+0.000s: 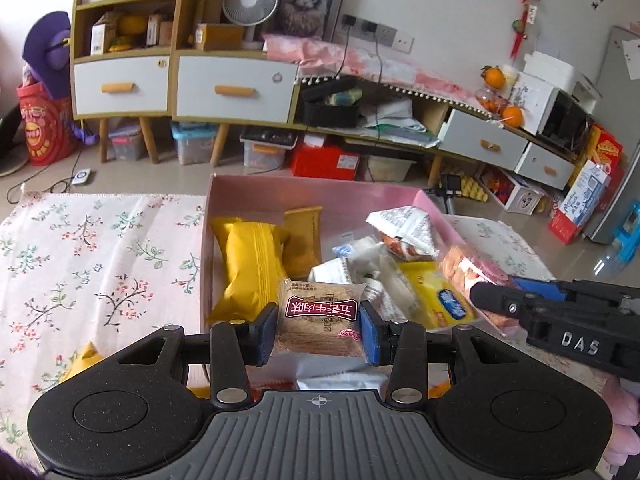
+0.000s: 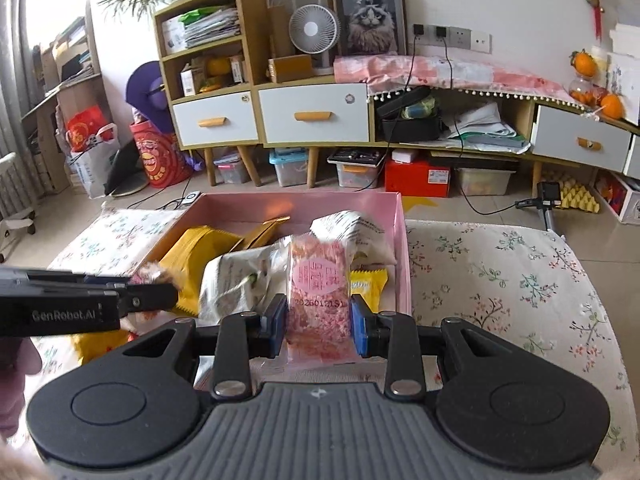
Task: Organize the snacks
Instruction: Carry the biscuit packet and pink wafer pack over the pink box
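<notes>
Table with floral cloth (image 1: 100, 264): the work surface. I keep its open stretch on the left free; I judge it is where snacks get spread out before boxing.

Pink box (image 1: 304, 190): stands open on the cloth, directly ahead of both my grippers. It is the collecting bin, so its wide mouth faces up and both claws approach over the near wall.

Yellow packet (image 1: 250, 268): lies lengthwise along the box's left wall, with a second yellow pack upright just behind it. Placed flat against the side, it leaves the middle free.

White printed bags (image 2: 240, 280): heaped loosely in the centre and right of the box, one propped against the far right corner. Tossed rather than stacked, as I read it.

Yellow-and-blue packet (image 1: 436, 300): rests on the box floor at the right, partly under the white bags.

Pink crumbly snack bar (image 2: 320, 296): in a clear wrapper, pinched across its width by my right gripper (image 2: 319, 326) and held upright above the near right part of the box, ready to lower in.

Brown wrapped cake (image 1: 320, 316): pinched by its two side edges in my left gripper (image 1: 319, 330), label facing me upside down, hanging over the near edge of the box. Gripping the sides keeps the soft middle from being crushed.
</notes>
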Action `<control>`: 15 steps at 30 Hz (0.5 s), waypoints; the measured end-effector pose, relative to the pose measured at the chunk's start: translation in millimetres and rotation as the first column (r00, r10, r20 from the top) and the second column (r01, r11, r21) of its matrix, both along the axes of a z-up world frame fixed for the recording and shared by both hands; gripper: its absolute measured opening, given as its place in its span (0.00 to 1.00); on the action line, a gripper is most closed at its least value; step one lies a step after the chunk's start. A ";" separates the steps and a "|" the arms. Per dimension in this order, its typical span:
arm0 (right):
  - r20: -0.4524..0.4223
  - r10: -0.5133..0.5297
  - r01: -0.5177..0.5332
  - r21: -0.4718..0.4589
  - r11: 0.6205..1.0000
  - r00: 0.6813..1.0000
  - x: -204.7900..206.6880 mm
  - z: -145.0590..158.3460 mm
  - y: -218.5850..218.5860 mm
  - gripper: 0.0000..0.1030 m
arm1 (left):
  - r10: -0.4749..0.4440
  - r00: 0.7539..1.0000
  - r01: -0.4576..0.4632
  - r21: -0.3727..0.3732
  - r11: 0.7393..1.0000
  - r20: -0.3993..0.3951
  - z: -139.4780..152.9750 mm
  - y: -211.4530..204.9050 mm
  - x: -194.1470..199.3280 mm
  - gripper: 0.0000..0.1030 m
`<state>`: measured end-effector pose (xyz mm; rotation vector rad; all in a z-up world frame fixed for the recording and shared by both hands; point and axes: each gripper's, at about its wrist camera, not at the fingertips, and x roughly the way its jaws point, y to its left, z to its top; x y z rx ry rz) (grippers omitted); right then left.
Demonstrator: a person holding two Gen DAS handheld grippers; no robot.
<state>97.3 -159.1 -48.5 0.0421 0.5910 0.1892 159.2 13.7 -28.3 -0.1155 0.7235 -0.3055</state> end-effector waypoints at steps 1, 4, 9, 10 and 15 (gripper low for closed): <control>-0.003 -0.007 0.007 0.007 1.000 1.000 3.9 -0.9 -0.7 0.29 | 0.002 1.000 -0.002 0.000 1.000 -0.005 -2.3 0.2 3.5 0.39; -0.012 -0.018 0.018 0.019 1.000 1.000 12.1 -4.3 -0.2 0.26 | 0.011 1.000 -0.011 0.000 1.000 -0.020 -8.2 1.6 12.7 0.38; -0.009 -0.011 0.011 0.020 1.000 1.000 20.8 -5.9 4.5 0.26 | 0.011 1.000 -0.011 0.003 1.000 -0.025 -13.7 2.7 23.3 0.38; -0.009 -0.011 0.011 0.019 1.000 1.000 21.9 -6.3 5.4 0.26 | 0.011 1.000 -0.011 0.008 1.000 -0.024 -14.4 1.7 25.0 0.38; -0.008 -0.015 0.015 -0.003 1.000 1.000 24.7 -11.2 9.4 0.26 | 0.023 1.000 -0.023 0.014 1.000 -0.021 -17.6 -1.1 31.5 0.38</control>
